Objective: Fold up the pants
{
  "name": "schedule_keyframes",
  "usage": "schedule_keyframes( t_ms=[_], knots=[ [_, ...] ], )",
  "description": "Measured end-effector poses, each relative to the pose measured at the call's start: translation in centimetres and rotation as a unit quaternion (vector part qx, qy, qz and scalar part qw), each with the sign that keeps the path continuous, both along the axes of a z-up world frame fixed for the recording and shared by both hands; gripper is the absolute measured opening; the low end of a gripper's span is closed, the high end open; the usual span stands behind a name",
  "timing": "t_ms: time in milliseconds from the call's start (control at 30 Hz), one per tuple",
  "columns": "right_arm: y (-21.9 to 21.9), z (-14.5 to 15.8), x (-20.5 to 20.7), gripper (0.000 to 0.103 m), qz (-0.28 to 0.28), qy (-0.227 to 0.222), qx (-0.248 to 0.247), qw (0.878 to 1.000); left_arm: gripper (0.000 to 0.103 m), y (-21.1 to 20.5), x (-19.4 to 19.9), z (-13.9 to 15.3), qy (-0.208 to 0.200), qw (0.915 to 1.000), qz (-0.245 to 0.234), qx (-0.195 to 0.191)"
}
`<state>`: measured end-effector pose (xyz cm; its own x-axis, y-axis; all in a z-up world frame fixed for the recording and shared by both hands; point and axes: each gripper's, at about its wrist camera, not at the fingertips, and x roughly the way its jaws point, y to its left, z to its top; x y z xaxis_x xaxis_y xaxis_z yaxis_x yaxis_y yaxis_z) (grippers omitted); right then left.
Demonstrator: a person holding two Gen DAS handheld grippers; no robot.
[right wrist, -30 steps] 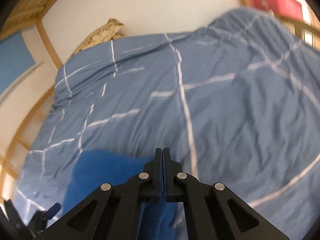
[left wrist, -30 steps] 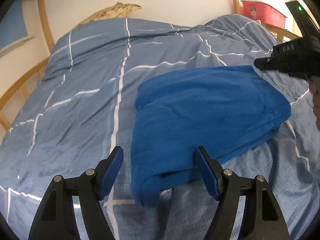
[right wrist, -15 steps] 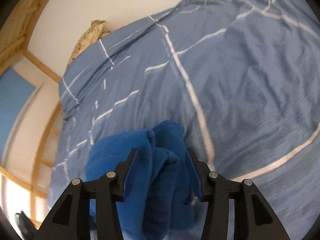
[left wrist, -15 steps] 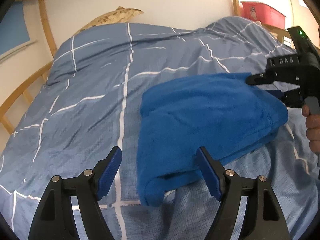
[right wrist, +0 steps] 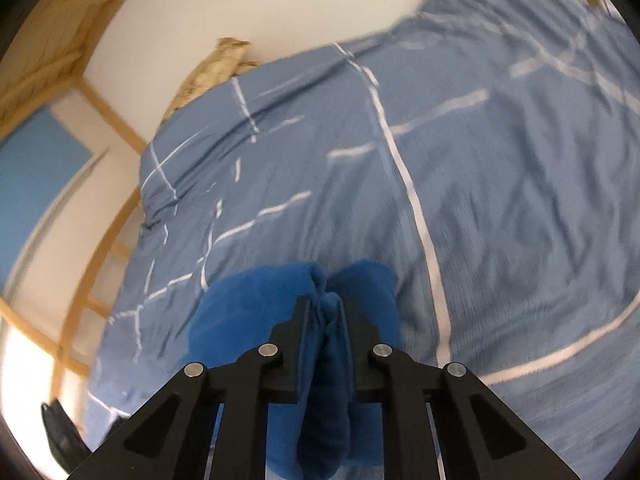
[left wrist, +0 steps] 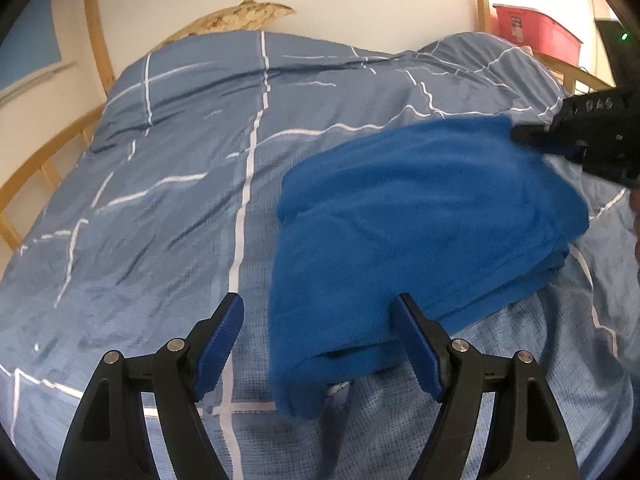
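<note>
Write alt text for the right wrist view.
The right gripper has its jaws closed on a bunched fold of the blue pants, which lie on a blue-grey duvet with white lines. A wooden bed frame and pale wall sit behind; the image is motion-blurred.

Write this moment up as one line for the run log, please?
stage: folding | pants: folded bundle on bed cover | right gripper: fingers shut on pants' far edge | left gripper: open at near edge, not gripping
</note>
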<state>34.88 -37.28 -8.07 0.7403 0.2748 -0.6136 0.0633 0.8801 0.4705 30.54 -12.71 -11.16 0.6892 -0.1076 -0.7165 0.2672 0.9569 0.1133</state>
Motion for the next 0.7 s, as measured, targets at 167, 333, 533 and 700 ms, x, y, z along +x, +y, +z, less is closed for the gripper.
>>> schedule_keyframes(
  t_ms=[167,333,533,700],
  knots=[
    [0.3,0.9,1.7,0.014,-0.019,0.002,-0.088,0.996,0.079,0.1,0.5,-0.8,0.028,0.9994,0.0,-0.023],
    [-0.3,-1.2,1.7,0.015,-0.029,0.027,-0.095,0.995,0.078,0.8,0.3,-1.4,0.05,0.9981,-0.001,-0.035],
    [-0.1,-1.2,-0.6,0.051,-0.077,0.073,-0.162,0.981,0.077,2.7,-2.1,0.4,0.038,0.9988,-0.006,-0.031],
    [0.5,-0.1,-5.2,0.055,-0.109,0.044,-0.156,0.981,0.078,4.8,-4.1,2.3,0.005,1.0,-0.001,-0.008]
  ],
)
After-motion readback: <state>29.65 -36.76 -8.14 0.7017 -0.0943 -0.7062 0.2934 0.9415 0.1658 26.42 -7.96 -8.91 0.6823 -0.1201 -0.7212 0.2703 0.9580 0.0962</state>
